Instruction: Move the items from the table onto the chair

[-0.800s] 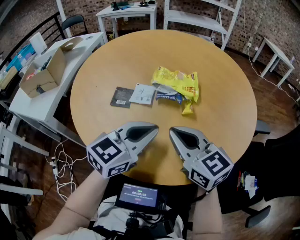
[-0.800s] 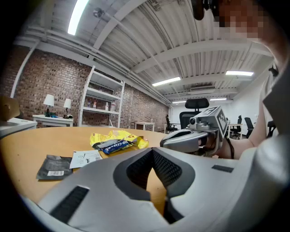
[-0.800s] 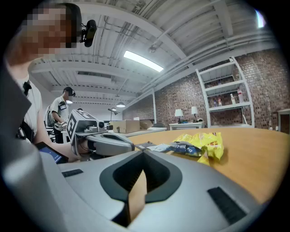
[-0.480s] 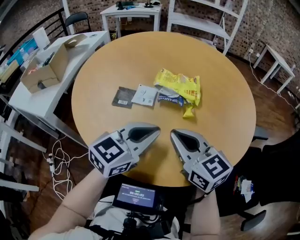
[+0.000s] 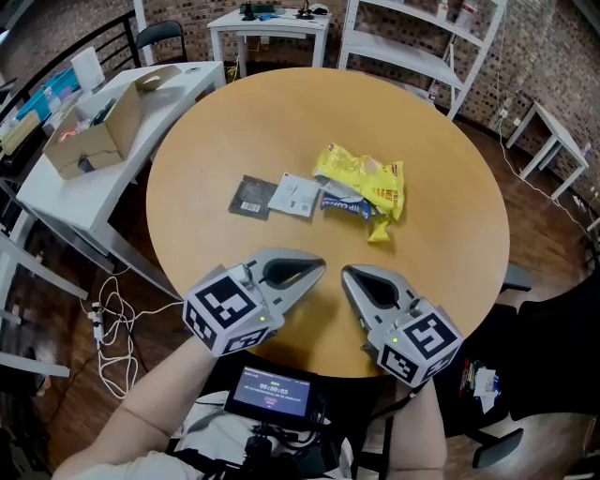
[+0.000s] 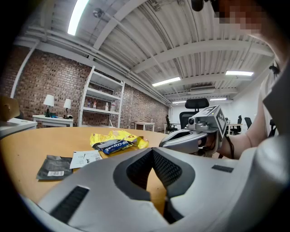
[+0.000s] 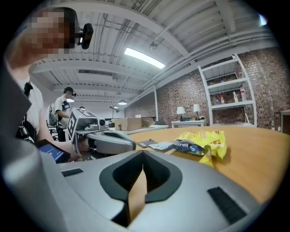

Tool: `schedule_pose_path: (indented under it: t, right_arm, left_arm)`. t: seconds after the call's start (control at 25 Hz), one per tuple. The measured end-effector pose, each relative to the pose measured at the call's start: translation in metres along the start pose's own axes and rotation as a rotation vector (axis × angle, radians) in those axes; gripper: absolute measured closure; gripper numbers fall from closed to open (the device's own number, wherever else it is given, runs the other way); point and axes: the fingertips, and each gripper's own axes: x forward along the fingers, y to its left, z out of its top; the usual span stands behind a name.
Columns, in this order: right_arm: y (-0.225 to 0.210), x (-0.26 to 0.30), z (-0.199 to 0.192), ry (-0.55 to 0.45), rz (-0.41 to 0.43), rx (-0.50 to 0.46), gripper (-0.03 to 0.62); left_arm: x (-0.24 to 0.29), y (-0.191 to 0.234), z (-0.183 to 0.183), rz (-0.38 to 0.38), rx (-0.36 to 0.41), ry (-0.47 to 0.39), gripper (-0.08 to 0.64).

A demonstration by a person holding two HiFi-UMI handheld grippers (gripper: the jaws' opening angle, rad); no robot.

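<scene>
Four items lie mid-table on the round wooden table [image 5: 206, 122]: a dark grey packet [image 5: 250, 197], a white packet [image 5: 295, 195], a blue snack bar [image 5: 343, 203] and a crumpled yellow chip bag [image 5: 367, 185]. The same bag [image 6: 113, 136] [image 7: 206, 138] shows beyond the jaws in both gripper views. My left gripper [image 5: 317, 268] [image 6: 152, 151] and right gripper [image 5: 348, 275] [image 7: 143, 152] hover side by side over the table's near edge, short of the items. Both are shut with nothing between their jaws. A black chair [image 5: 553, 323] stands low at the right of the table.
A white side table with an open cardboard box [image 5: 94, 131] stands to the left. White shelving [image 5: 422, 37] and a small white desk [image 5: 272, 21] stand behind. Cables [image 5: 117, 328] lie on the floor at the left. A small screen [image 5: 272, 394] hangs at the person's chest.
Both grippers keep their place and stay shut. Only the head view has shifted a little, so the table and items sit slightly lower in the frame.
</scene>
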Motion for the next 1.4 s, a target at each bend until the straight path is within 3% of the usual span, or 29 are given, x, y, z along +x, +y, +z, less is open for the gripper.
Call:
schedule_pose_path:
  t: [0.2,0.32,0.52,0.72,0.92,1.4]
  right_arm:
    - [-0.009,-0.005,0.023,0.132,-0.115,-0.321,0.568]
    - [-0.03,0.001,0.032,0.221,-0.142,-0.448,0.449]
    - [-0.064,0.025,0.027,0.388,-0.115,-0.655,0.353]
    - [-0.091,0.058,0.007,0.535,-0.095,-0.679,0.299]
    - [-0.108,0.08,-0.004,0.658,-0.108,-0.738,0.299]
    - [-0.131,0.096,-0.029,0.701,-0.104,-0.597,0.301]
  left_arm:
    - [-0.001,0.002,0.001,-0.002,0.012,0.004,0.552]
    - [0.0,0.0,0.0,-0.002,0.012,0.009,0.552]
    - [0.001,-0.004,0.002,-0.013,0.011,0.012,0.552]
    - [0.001,-0.006,0.003,-0.019,0.01,0.012,0.552]
    - [0.001,-0.006,0.003,-0.021,0.011,0.01,0.552]
    - [0.002,-0.006,0.003,-0.023,0.011,0.01,0.552]
